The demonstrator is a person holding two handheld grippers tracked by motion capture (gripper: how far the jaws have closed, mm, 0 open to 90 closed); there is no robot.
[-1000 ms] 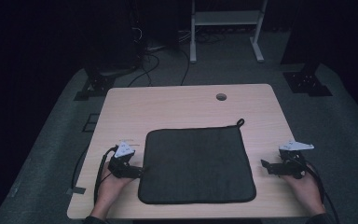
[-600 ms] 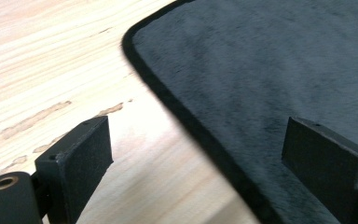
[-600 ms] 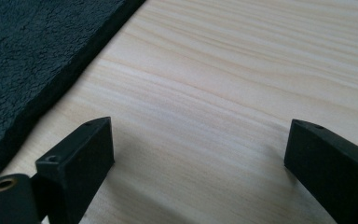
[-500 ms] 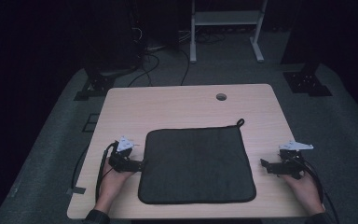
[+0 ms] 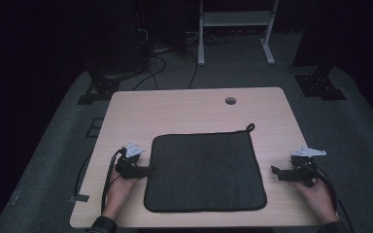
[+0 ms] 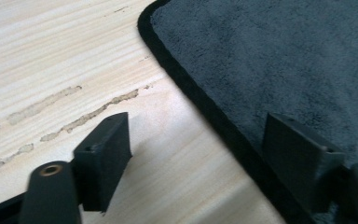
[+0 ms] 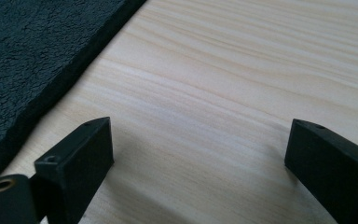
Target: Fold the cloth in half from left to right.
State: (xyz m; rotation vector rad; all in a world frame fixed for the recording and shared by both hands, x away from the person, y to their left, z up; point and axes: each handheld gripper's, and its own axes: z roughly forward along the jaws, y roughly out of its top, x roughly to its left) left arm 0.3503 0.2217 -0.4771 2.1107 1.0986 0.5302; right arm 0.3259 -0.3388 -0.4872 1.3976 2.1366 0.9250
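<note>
At the bottom of the high view my two hands come in low, one on each side of the dark grey mat [image 5: 204,172], which lies flat and square in the lower middle of the tabletop [image 5: 175,111]. I read that layout as a set-up for lifting or folding the mat from its side edges: each hand sits beside an edge and not over the cloth.

The left hand-held gripper [image 5: 143,170], at lower left of the high view, is right at the mat's left edge. In the left gripper view its jaws straddle the black bound hem [image 6: 205,109]: one jaw over bare wood at lower left of the frame, the other over the grey pile at lower right. The jaws have just been closing and stand at a moderate gap, with the edge between them but the pads not yet pressing on it, as far as I can judge.

The right hand-held gripper [image 5: 277,173], at lower right of the high view, rests apart from the mat's right edge. In its own view the jaws stand wide over bare wood, holding nothing, and the mat fills the upper left corner [image 7: 37,51].

Farther up the tabletop, the mat's hanging loop [image 5: 249,127] points from its far right corner toward a round cable hole [image 5: 230,100].
</note>
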